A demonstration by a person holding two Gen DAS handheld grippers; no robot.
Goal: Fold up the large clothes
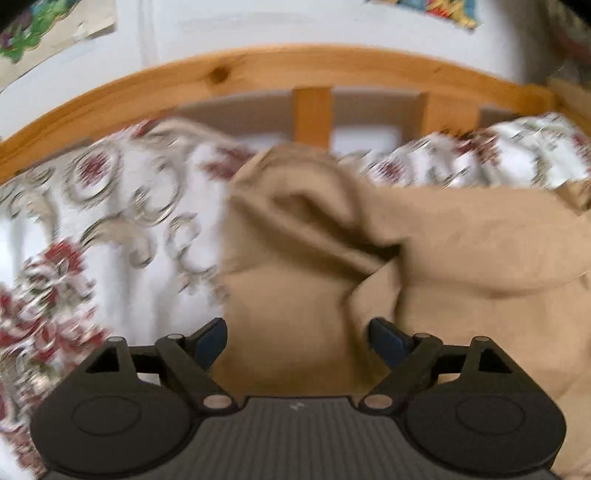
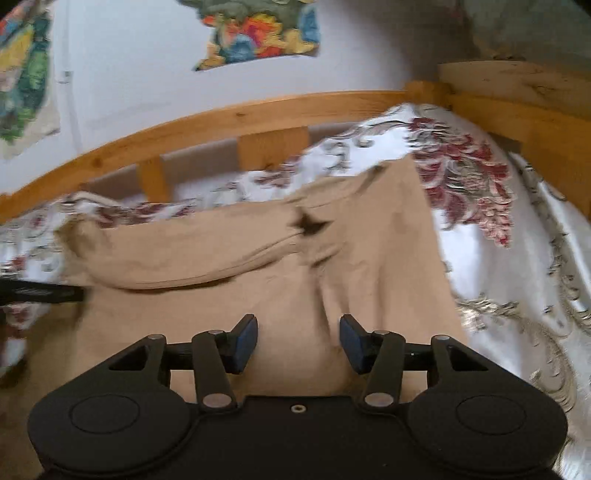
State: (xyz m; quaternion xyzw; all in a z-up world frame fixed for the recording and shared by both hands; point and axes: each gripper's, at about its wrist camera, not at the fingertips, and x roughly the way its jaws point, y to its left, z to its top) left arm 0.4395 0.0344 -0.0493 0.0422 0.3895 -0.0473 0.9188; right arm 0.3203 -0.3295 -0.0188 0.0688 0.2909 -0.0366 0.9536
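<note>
A large tan garment [image 1: 461, 240] lies crumpled on a bed with a white, red-flowered bedspread [image 1: 129, 221]. In the left wrist view a bunched fold of it rises just ahead of my left gripper [image 1: 298, 343]. That gripper's blue pads stand wide apart over the cloth with nothing pinched. In the right wrist view the tan garment [image 2: 258, 295] spreads flat, with a rolled fold across its far side. My right gripper [image 2: 299, 343] hangs above its near part, jaws parted, pads not pressing on the cloth.
A wooden bed rail [image 1: 258, 74] with slats runs along the far side, and a corner post [image 2: 428, 88] stands at the right. Colourful posters [image 2: 258, 33] hang on the white wall. A black part [image 2: 40, 291] juts in at the left edge of the right wrist view.
</note>
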